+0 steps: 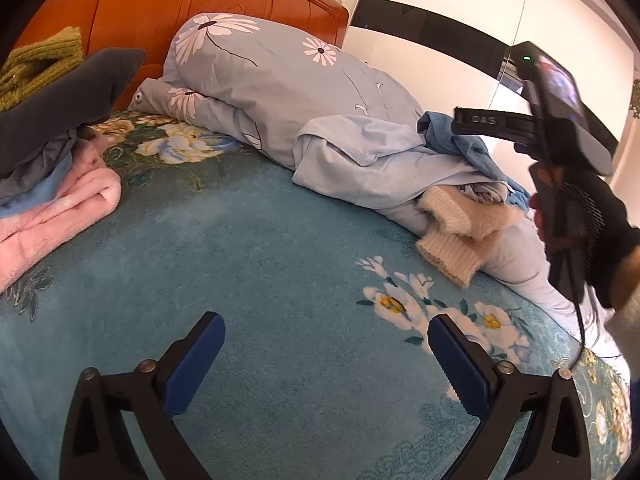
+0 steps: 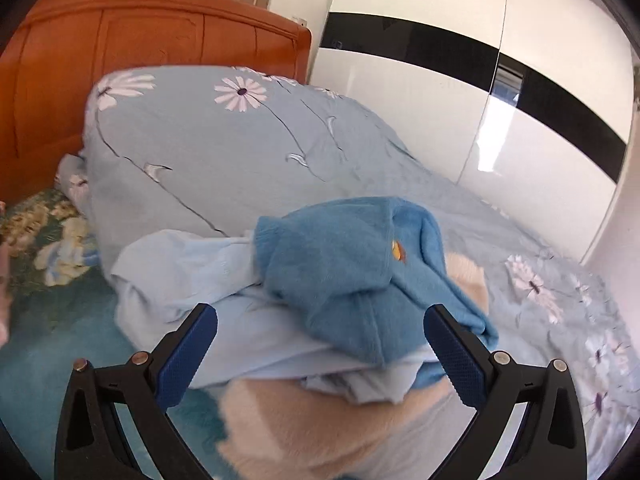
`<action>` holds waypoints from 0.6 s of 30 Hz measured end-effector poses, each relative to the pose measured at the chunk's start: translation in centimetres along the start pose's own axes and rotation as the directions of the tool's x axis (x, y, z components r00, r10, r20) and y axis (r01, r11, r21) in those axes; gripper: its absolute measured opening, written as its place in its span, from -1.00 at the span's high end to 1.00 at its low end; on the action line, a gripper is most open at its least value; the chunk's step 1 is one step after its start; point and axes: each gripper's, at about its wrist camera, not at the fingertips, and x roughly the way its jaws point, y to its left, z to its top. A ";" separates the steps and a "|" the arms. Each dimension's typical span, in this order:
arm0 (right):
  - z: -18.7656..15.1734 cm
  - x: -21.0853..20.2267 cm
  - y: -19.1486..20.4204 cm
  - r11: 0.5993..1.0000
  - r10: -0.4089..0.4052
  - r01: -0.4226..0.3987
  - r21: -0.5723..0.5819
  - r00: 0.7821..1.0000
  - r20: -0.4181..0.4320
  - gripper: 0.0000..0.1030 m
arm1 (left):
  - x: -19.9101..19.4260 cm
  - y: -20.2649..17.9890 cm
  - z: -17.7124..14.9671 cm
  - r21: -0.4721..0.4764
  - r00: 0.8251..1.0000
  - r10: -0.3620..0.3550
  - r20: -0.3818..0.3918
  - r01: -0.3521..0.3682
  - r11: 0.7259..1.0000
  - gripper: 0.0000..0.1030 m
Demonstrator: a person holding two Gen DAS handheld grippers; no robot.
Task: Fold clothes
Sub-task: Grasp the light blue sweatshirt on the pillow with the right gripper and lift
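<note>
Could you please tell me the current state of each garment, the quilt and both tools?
left tool: open, empty, over bare bedspread
right tool: open, empty, over the unfolded heap
blue fleece top: crumpled, topmost on heap
light blue shirt: unfolded, under the fleece
cream sweater: unfolded, partly buried
pink garment: folded, lowest in stack
quilt: bunched against headboard

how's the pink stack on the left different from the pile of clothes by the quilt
The pink stack is folded flat, with neat layers and grey and dark garments on top; the clothes pile is crumpled and unfolded. The stack's base is fluffy pink; the pile mixes pale blue, a deeper blue fleece and a cream knit. Both rest on the teal floral bedspread.
</note>
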 end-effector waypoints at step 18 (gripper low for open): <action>2.0 1.9 -5.3 0.933 0.092 -0.090 0.348 0.996 0.010 0.61 | 1.1 1.9 -0.2 -0.085 0.999 -0.035 -0.039 0.032 0.996 -1.00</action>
